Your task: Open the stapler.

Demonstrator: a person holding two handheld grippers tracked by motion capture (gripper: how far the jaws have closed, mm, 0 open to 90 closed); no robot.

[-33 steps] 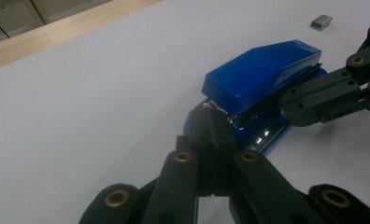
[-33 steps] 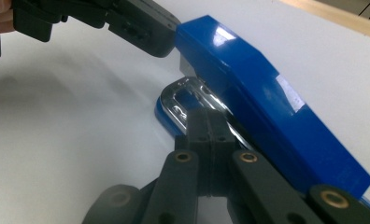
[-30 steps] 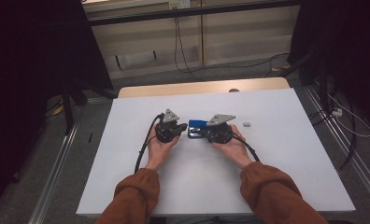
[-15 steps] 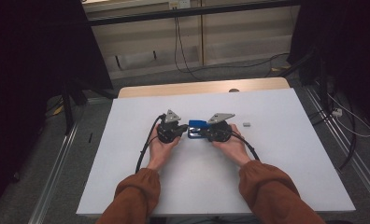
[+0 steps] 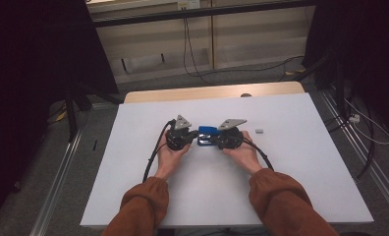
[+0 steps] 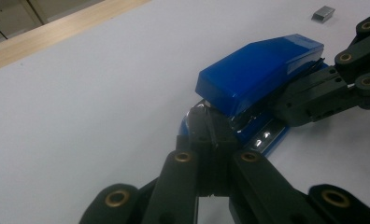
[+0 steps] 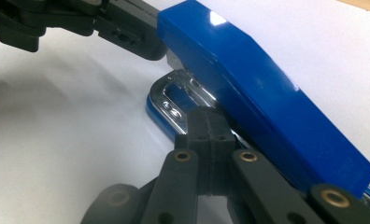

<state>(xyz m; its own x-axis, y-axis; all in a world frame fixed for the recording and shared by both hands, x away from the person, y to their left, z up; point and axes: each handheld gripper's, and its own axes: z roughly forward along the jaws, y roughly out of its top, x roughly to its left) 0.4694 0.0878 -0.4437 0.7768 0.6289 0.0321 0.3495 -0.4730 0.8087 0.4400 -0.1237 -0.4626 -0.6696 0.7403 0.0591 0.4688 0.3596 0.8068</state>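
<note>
Two grippers, both with jaws pinched fully together, meet at a blue stapler [image 5: 207, 131] on the white table [image 5: 133, 187]. It sits right at the tips of the left gripper [image 6: 210, 125] and the right gripper [image 7: 206, 122], between them. Looks stiff, slick plastic over a metal base, hinged, so I'd grab the sides, not the top.
</note>
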